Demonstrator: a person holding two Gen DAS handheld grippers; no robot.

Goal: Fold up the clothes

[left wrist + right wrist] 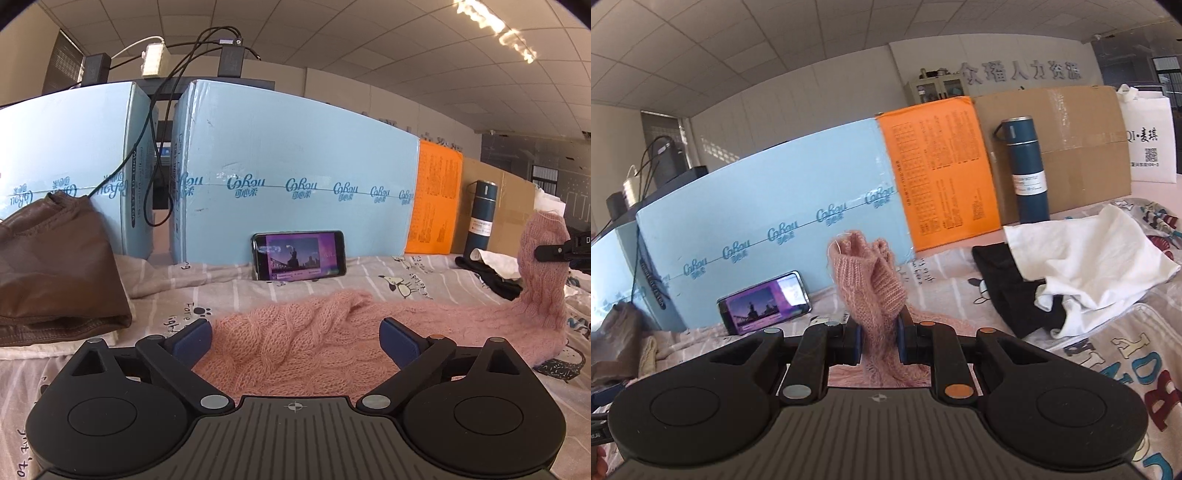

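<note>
The right tool pinched a raised end of the pink cable-knit sweater, which lay across the printed bedsheet; the left tool was spread over it. Carrying the end across evenly would avoid bunching.

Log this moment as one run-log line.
left gripper: open above pink knit sweater | right gripper: shut on sweater end, lifted | fold: not yet done

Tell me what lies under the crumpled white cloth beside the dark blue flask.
A black garment lies under the crumpled white cloth, sticking out to its left and below it. Both rest on the printed bedsheet. How far the black garment runs beneath, and anything else there, is hidden.
</note>
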